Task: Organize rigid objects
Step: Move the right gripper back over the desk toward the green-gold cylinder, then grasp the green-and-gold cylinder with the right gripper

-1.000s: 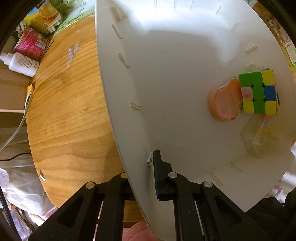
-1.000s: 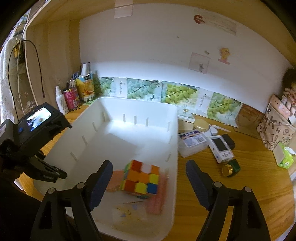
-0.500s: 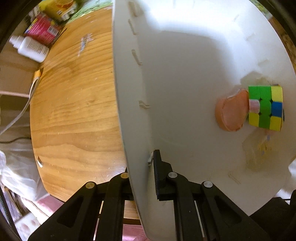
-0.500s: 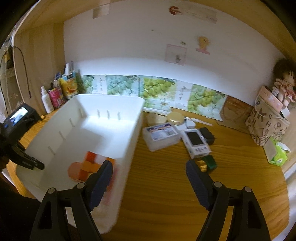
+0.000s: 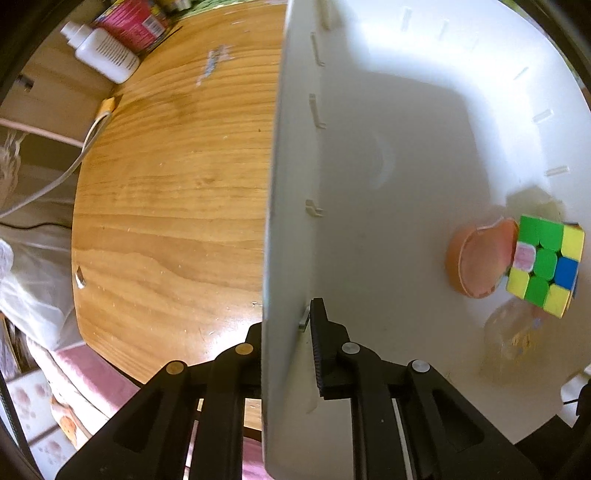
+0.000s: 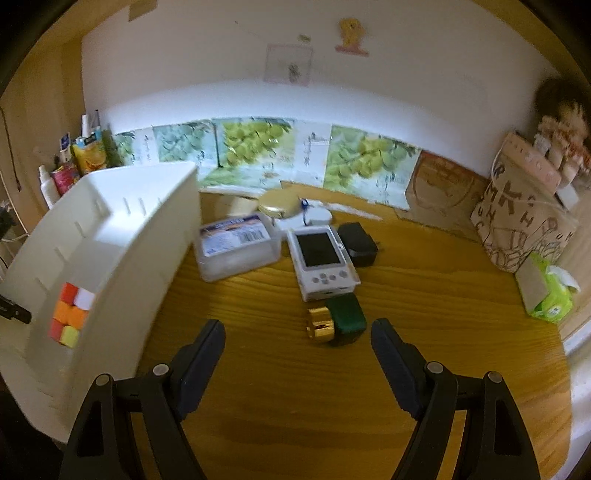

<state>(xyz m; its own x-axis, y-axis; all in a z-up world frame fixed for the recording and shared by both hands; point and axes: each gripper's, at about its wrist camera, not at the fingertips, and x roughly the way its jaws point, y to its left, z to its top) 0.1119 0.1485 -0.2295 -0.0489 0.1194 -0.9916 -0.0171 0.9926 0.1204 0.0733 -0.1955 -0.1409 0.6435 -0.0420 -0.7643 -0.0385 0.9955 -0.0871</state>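
Observation:
My left gripper [image 5: 286, 343] is shut on the near wall of a white plastic bin [image 5: 369, 129]. The bin holds a puzzle cube [image 5: 545, 269], an orange round lid [image 5: 476, 264] and a clear packet [image 5: 517, 343]. The bin [image 6: 122, 236] stands at the left in the right wrist view, with the cube [image 6: 70, 314] showing inside. My right gripper [image 6: 297, 365] is open and empty above the wooden desk [image 6: 295, 387]. Just beyond it lies a green and gold bottle [image 6: 338, 321], then a white handheld console [image 6: 321, 258], a clear plastic box [image 6: 236, 247] and a black charger [image 6: 358, 243].
A round gold tin [image 6: 279, 201] and small white items lie behind the console. A white bottle [image 5: 103, 50] and red packet [image 5: 136, 20] stand at the back left. A patterned bag [image 6: 524, 221] and green tissue pack [image 6: 550, 291] stand at the right. A cable [image 5: 55, 173] hangs off the left edge.
The right gripper has swung right, away from over the bin, and now faces the items on the desk. The left gripper keeps its hold on the bin wall; the bin has turned slightly.

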